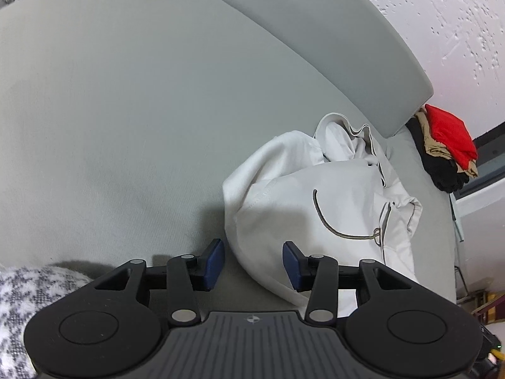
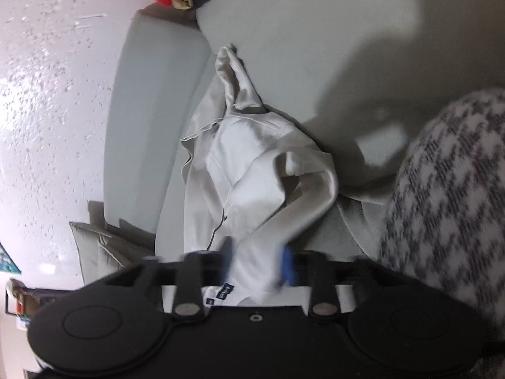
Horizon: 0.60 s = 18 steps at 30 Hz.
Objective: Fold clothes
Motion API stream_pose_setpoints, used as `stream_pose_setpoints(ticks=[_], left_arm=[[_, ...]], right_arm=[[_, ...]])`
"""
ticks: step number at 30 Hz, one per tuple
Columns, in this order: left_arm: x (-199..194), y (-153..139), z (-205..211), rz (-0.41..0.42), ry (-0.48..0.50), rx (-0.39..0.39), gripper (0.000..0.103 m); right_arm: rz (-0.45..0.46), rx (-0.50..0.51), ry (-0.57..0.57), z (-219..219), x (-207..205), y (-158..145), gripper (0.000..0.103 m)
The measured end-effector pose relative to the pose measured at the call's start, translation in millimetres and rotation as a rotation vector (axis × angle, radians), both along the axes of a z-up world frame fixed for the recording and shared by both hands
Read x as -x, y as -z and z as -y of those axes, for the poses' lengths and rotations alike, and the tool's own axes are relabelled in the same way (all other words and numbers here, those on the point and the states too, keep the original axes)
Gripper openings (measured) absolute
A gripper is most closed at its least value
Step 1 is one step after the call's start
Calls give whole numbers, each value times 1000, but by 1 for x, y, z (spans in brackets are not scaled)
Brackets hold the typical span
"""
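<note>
So the white hoodie [image 1: 318,195] is lying crumpled on a grey sofa seat [image 1: 126,132], and the two claws sit pretty differently relative to it. The left gripper [image 1: 254,263] hovers at the hoodie's near edge with its blue pads [image 1: 214,262] parted and not pressing on anything; a rounded fold of the fabric pokes into the gap on the right-hand side, grey cushion shows on the other. The right gripper [image 2: 257,265] has a twisted strip of the hoodie [image 2: 262,164] running straight between its pads, and they sit against the cloth on both sides, so it looks clamped on it (that view is motion-blurred, so take the exact contact with a grain of salt).

What each camera gets that the other doesn't: the left wrist view shows the hood with its dark drawstring [image 1: 328,224] curling across the front. The right wrist view shows a small dark label [image 2: 226,290] on the fabric just behind the pads, plus a pale pillow [image 2: 101,246] wedged at the sofa's end.

Both views catch a small pile of clothes [image 1: 448,145], red on top with tan and black under it, sitting further off by the end of the grey backrest [image 1: 315,50]. A fuzzy houndstooth-patterned fabric [image 2: 448,189] fills the near side in both. Behind the sofa is a white wall [image 1: 442,15] with a bumpy speckled texture.
</note>
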<state>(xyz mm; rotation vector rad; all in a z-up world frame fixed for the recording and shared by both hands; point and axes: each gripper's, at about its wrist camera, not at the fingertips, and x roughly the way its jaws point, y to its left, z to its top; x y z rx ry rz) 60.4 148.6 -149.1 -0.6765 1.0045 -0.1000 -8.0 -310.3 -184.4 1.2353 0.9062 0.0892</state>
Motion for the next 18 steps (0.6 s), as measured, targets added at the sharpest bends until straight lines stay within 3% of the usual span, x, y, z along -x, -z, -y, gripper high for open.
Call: stream_pose_setpoints(ticks=[4,10,11,13,17,18], left_arm=[[-4,7,5,-16,-5,71,42],[-6,20,4,-12,-90,193,39],[-5,20,6,-4,-98,191,39],[-4,20,10,11,-106,183,36],[-8,27,10,4,-126,222,29],[-11,30,8,-6,-137,245,23]], right_arm=[[2,34,-20,-6,-7,5,44],[23,39,-2,-10,-9,12,45],[33,25,4,-10,-9,14,44],[55,2,9,-10,-9,16,31],[74,-7,-6,-10,-10,16,30],[75,-9,-3,-10,-10,16,30]])
